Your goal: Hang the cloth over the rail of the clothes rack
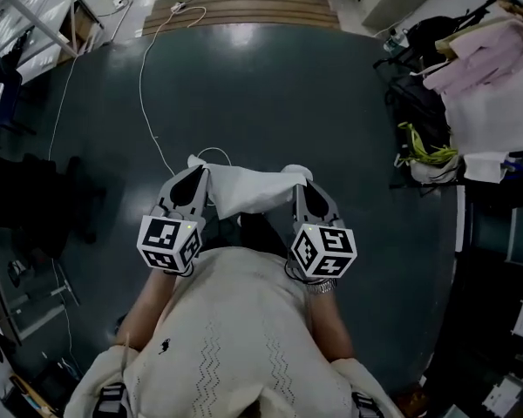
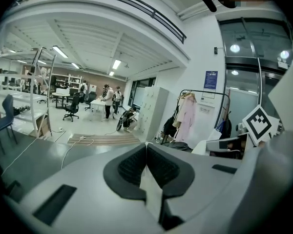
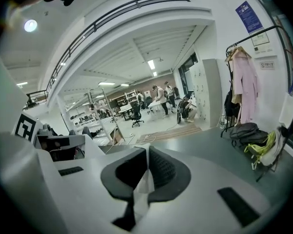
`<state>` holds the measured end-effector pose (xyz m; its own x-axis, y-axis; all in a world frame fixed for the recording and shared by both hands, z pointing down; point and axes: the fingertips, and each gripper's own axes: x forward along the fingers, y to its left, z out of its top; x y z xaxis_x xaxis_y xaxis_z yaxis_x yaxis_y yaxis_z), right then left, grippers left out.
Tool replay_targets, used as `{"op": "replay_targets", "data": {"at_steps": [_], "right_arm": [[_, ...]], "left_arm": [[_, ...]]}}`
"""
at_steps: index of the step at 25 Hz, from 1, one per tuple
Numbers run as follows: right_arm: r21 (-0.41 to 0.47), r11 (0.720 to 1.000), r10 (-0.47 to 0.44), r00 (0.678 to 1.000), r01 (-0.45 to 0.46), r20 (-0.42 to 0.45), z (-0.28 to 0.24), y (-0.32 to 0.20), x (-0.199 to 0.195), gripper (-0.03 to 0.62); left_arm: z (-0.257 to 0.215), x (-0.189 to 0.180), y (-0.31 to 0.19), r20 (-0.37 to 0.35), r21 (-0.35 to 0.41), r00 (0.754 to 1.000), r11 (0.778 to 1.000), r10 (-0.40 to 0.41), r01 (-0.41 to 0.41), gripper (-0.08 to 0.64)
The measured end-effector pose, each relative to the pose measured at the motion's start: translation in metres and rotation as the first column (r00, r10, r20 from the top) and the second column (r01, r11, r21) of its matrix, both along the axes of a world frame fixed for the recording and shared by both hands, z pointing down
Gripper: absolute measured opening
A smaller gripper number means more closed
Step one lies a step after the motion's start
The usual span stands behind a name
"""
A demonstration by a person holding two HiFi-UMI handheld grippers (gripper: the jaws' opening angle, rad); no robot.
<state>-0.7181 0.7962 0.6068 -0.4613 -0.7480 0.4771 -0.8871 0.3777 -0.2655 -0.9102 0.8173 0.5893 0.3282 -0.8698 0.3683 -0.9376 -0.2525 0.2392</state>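
The white cloth (image 1: 248, 188) hung spread between 2 grippers, well apart from the clothes rack (image 1: 484, 55), to its left. The left gripper (image 1: 194, 171) and right gripper (image 1: 302, 184) were each clamped tight on 1 top corner. The cloth looked light, soft and limp, so corner holds suited draping.

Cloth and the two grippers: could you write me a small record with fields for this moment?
cloth: white, held spread between both grippers
left gripper: jaws shut on one end of the cloth
right gripper: jaws shut on the other end
clothes rack: apart from the cloth, pink garment hanging on it
status: cloth not yet hung
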Motion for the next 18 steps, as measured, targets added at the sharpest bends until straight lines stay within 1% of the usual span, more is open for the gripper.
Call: {"op": "replay_targets", "data": {"at_steps": [5, 10, 12, 14, 18], "right_arm": [[0.029, 0.999, -0.039, 0.999, 0.039, -0.010, -0.021, -0.123, 0.042, 0.020], [0.010, 0.999, -0.038, 0.999, 0.037, 0.006, -0.026, -0.215, 0.075, 0.020], [0.003, 0.999, -0.039, 0.999, 0.039, 0.007, -0.027, -0.238, 0.073, 0.020], [-0.002, 0.999, -0.033, 0.999, 0.033, 0.006, -0.028, -0.257, 0.064, 0.020], [-0.021, 1.000, -0.007, 1.000, 0.007, -0.003, -0.022, -0.298, 0.055, 0.020]], "left_arm": [[-0.017, 0.043, -0.121, -0.015, 0.011, 0.999, 0.999, -0.039, 0.040, 0.015], [-0.030, 0.082, -0.217, -0.024, 0.020, 0.998, 0.998, -0.053, 0.053, 0.015], [-0.036, 0.084, -0.244, -0.023, 0.031, 0.999, 0.998, -0.044, 0.045, 0.015], [-0.039, 0.076, -0.267, -0.024, 0.040, 0.999, 0.999, -0.036, 0.037, 0.015], [-0.031, 0.066, -0.319, -0.037, 0.024, 0.999, 1.000, -0.011, 0.012, 0.015]]}}
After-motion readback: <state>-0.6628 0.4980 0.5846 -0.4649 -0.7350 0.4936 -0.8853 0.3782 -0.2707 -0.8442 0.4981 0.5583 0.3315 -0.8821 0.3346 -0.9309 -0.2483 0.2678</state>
